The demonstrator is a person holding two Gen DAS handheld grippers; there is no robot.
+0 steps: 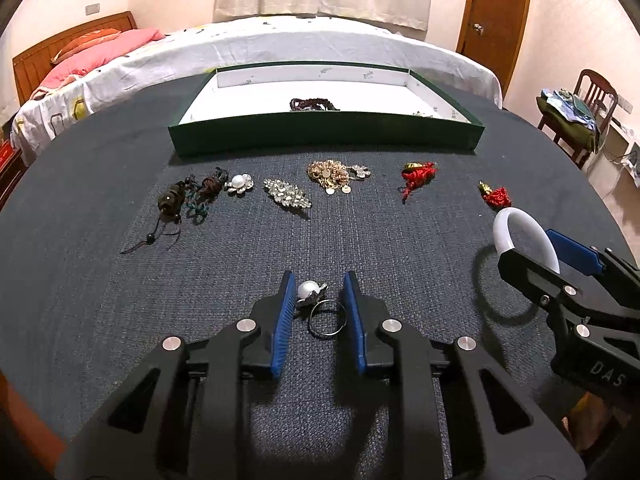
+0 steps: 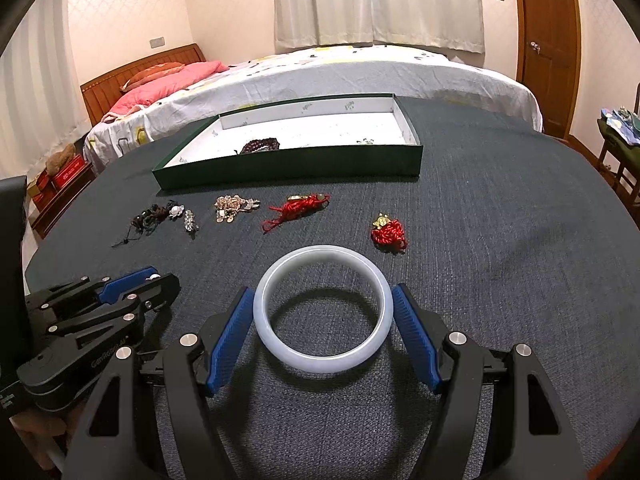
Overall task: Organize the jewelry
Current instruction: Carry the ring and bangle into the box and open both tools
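Observation:
A pearl ring [image 1: 316,304] lies on the dark cloth table between the blue pads of my left gripper [image 1: 319,280]. The pads stand close on either side of it with slivers of gap, so the jaws read as open. My right gripper [image 2: 323,288] is shut on a white bangle [image 2: 320,360], with both pads against its outer rim. The bangle hangs a little above the cloth, its shadow below it. The green box [image 1: 326,136] with a white inside sits at the back and holds a dark bead bracelet [image 1: 314,105].
In a row before the box lie dark cord bracelets [image 1: 188,196], a pearl flower brooch [image 1: 239,184], a rhinestone brooch [image 1: 287,194], a gold coin piece [image 1: 334,174] and two red knot charms [image 1: 418,176] [image 1: 496,196]. A bed stands behind the table.

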